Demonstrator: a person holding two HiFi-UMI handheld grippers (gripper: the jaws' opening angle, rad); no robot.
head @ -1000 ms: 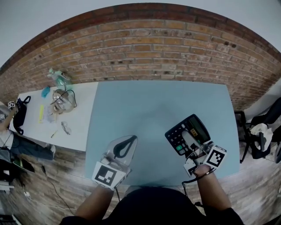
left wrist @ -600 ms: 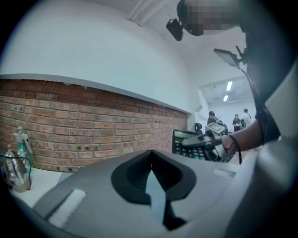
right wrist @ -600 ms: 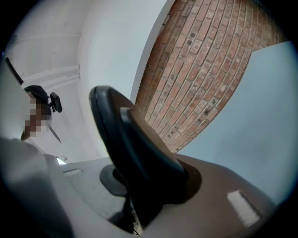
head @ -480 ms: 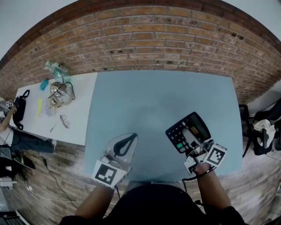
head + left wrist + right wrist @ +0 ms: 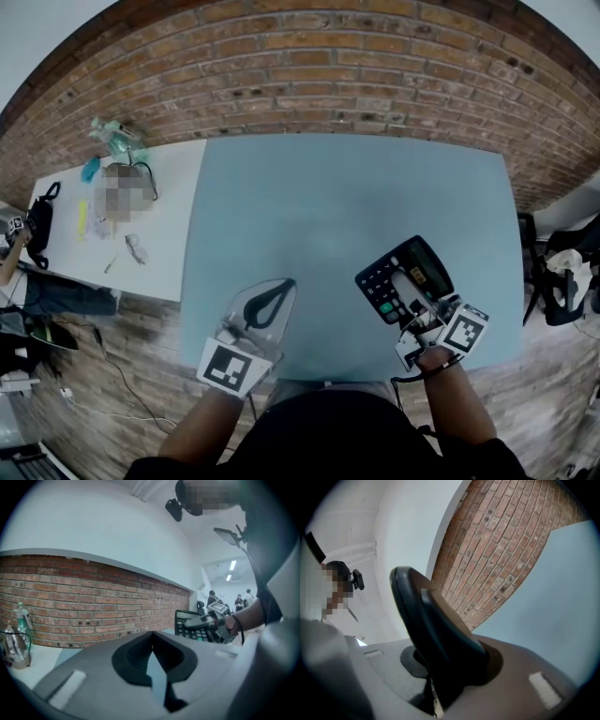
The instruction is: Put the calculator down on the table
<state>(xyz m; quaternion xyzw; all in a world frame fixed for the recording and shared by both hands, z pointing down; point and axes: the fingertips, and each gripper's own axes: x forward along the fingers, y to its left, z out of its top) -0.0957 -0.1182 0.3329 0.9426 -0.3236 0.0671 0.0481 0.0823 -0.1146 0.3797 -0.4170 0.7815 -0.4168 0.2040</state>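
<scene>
The right tool (image 5: 401, 284) is clamped on the near end of the black calculator (image 5: 424, 267), keys facing up, over the right part of the blue counter (image 5: 328, 206). Whether it touches the surface cannot be told. The left tool (image 5: 281, 285) hovers near the counter's front edge, its 2 jaws closed tip to tip and empty.

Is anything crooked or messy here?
Only the calculator: the right gripper is clamped on it and holds it tilted over the blue table rather than lying flat. Nothing looks spilled or broken.
</scene>
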